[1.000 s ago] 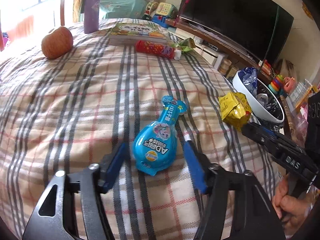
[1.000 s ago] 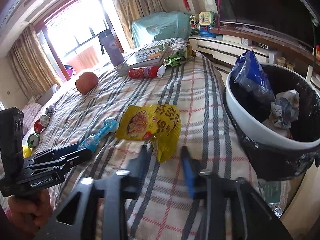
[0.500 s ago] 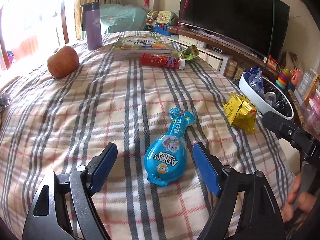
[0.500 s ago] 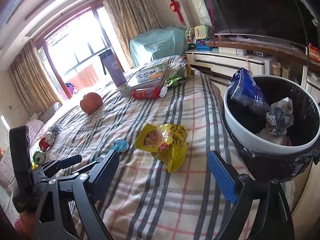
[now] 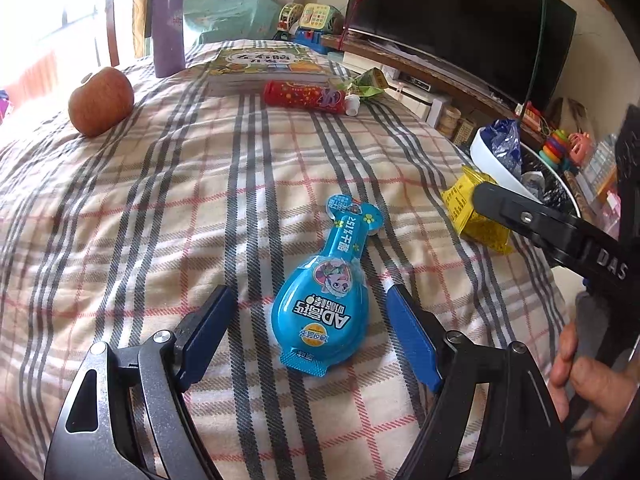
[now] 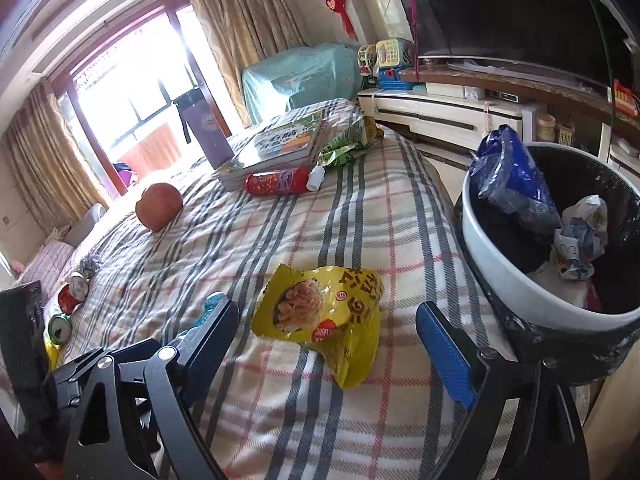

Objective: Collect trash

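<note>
- On the left, our left gripper (image 5: pixel 306 322) has just been opening its jaws. They now stand released on either side of the blue cheese-stick wrapper (image 5: pixel 326 300), and neither pad touches it.
- That wrapper lies flat on the plaid bed cover (image 5: pixel 160 208). Its round bulb end sits between the jaws, and its narrow handle end runs away from us and slightly right, so the long axis lies nearly along the line the gripper points. We judge that closing here would pinch the bulb across its width.
- It looks like a glossy, thin plastic shell with a crimped lower edge, light and likely slippery.
- Moving right, our right gripper (image 6: pixel 326 330) has also just been opening. Its jaws are released and frame the yellow snack bag (image 6: pixel 324 316), which lies just ahead, and the pads are clear of it.
- The bag is crumpled and torn open. It lies slanted on the cover, with its lower corner pointing toward us.
- Farthest right, the white-rimmed bin (image 6: pixel 492 264) stands beside the bed, already holding crumpled rubbish. Our right hand is the nearer to it.
</note>
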The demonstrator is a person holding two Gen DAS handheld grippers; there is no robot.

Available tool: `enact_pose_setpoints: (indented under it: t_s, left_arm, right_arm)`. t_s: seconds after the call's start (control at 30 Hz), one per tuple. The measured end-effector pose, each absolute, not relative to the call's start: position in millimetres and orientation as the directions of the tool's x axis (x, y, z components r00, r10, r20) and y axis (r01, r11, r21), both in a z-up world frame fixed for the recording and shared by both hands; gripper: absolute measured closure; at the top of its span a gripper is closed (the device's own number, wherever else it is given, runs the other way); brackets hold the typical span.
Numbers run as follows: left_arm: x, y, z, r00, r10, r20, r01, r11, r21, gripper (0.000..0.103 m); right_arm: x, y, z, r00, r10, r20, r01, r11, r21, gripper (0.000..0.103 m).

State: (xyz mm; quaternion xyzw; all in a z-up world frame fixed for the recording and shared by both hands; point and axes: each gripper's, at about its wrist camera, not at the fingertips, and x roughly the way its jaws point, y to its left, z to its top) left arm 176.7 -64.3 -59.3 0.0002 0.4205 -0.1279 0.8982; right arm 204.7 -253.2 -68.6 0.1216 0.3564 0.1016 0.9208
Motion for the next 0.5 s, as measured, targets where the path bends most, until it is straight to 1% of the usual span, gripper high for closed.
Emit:
enact_pose_setpoints:
  t_s: [0.07, 0.2, 0.27, 0.33, 0.4, 0.47, 0.5]
  left_arm:
    - [176.7, -66.3, -59.9, 0.614, -0.221, -0.758, 0.234, 0.968, -0.092, 0.023]
    - [176.8, -68.5, -60.3, 0.616, -0.206, -0.761, 0.23, 0.97, -0.077, 0.023]
    - [176.5, -69.9, -60.6, 0.618, -0.199, -0.761, 0.232, 0.971, -0.066, 0.026]
    - [174.8, -72.4, -60.6, 0.621, -0.195, -0.759, 0.24, 0.969, -0.052, 0.035]
    - [173.7, -74.7, -60.7, 0.623, -0.191, -0.758, 0.249, 0.968, -0.038, 0.041]
    - [173.1, -76.6, -60.8, 0.625, -0.188, -0.758, 0.256, 0.966, -0.029, 0.045]
    - [172.6, -77.5, -60.7, 0.626, -0.187, -0.757, 0.26, 0.965, -0.024, 0.049]
  right_arm:
    - [210.3, -250.2, -72.8, 0.701, 0.284, -0.654, -0.105, 0.948, 0.299, 0.013]
    - [210.1, -253.8, -74.4, 0.694, 0.31, -0.65, -0.116, 0.939, 0.324, 0.013]
    - [208.7, -255.8, -75.4, 0.692, 0.318, -0.648, -0.115, 0.935, 0.335, 0.014]
    - [206.9, -255.8, -75.2, 0.695, 0.315, -0.646, -0.117, 0.936, 0.331, 0.02]
    - [205.3, -253.5, -75.4, 0.692, 0.312, -0.651, -0.123, 0.94, 0.32, 0.025]
    - [206.4, -251.9, -76.2, 0.685, 0.313, -0.658, -0.126, 0.94, 0.316, 0.033]
    - [206.3, -252.2, -76.6, 0.684, 0.312, -0.659, -0.124, 0.94, 0.317, 0.043]
